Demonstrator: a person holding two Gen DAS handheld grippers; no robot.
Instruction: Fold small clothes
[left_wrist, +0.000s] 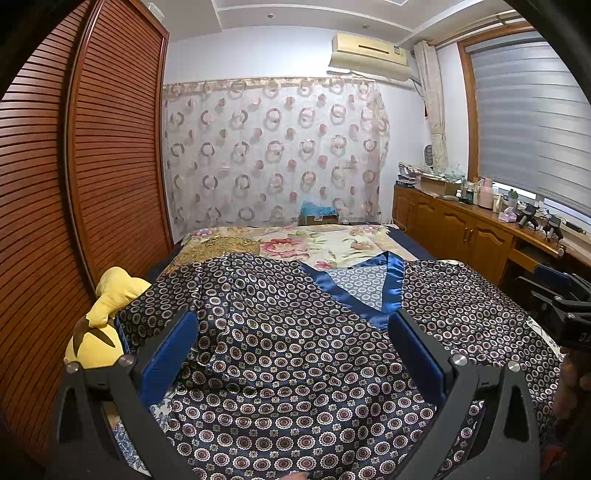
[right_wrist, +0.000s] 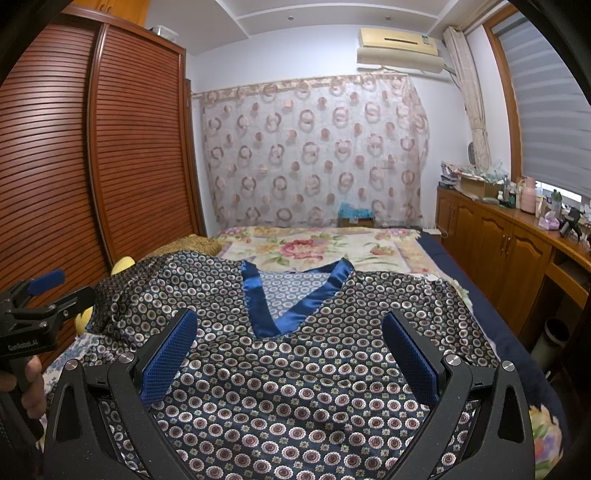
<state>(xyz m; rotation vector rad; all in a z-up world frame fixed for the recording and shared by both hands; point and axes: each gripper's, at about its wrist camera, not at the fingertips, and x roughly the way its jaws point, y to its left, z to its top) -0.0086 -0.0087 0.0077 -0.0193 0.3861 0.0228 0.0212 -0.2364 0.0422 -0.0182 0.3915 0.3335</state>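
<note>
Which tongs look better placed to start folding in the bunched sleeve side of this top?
Probably the left tongs: open over the patterned top, nearer its rumpled sleeve beside the yellow plush. The right tongs sit open below the neckline.

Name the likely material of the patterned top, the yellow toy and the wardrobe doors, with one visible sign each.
Patterned top: probably satin, silk or polyester; it shines, and the blue neckline trim gleams.
Yellow toy: plush fabric, matte and softly rounded.
Wardrobe doors: seemingly varnished wood; reddish-brown slats with slight gloss, though a veneer is possible.
</note>
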